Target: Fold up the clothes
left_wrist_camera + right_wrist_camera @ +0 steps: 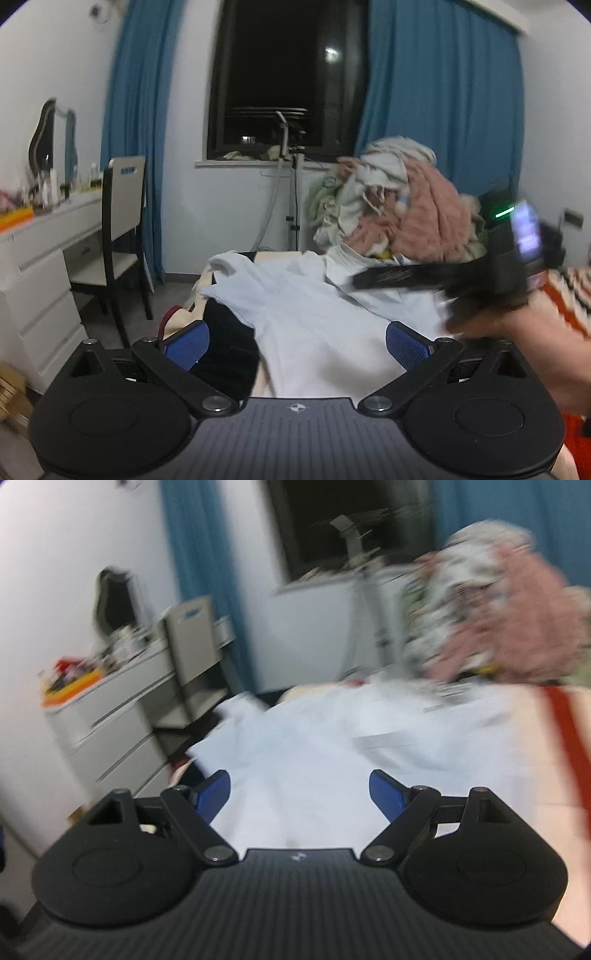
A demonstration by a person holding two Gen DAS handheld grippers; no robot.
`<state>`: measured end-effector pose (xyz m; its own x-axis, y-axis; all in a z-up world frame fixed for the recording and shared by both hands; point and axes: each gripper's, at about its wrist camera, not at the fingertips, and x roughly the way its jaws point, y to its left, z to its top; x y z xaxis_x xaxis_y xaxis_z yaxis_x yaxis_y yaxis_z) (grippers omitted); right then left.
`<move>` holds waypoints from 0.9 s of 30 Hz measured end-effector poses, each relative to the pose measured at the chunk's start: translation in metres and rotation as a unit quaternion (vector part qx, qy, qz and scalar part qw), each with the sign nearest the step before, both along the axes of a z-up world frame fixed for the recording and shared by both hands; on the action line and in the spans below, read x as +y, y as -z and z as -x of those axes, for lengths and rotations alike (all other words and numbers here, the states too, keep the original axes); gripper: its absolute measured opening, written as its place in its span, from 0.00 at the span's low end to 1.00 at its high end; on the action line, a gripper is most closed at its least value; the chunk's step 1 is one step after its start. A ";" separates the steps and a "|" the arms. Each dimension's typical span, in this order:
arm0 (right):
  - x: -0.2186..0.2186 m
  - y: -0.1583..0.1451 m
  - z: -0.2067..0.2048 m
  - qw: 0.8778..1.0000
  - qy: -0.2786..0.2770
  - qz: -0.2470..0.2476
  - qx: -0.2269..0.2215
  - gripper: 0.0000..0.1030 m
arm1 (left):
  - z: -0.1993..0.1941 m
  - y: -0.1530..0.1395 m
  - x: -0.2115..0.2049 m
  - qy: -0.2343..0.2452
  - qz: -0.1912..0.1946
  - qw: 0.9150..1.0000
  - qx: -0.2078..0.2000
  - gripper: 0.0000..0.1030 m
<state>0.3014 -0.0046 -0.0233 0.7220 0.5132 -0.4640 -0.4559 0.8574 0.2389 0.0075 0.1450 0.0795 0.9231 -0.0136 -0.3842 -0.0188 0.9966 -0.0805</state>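
A bed (373, 306) is filling the middle of a bedroom at night, its far end facing a dark window (280, 77) framed by blue curtains (443, 92). A white dresser (44, 258) and a chair (122, 221) are standing along the left wall. A heap of pink and pale laundry (399, 206) is piling up at the bed's far right corner. A pale blue garment (306, 314) is lying spread flat on the bed, its far end reaching toward the window. I am holding my left gripper (295, 345) above the near part of that garment, its blue fingers (188, 347) standing wide apart and gripping nothing. My right gripper (299, 794) is hanging over the same cloth, blurred, its fingers (384, 794) likewise spread and empty. In the left view my right hand (517, 328) is carrying that tool in from the right.
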 end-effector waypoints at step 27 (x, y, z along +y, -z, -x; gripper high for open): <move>0.041 0.003 -0.112 0.982 0.069 -0.047 -0.167 0.09 | -0.067 0.072 0.074 -0.079 0.098 0.991 0.042 1.00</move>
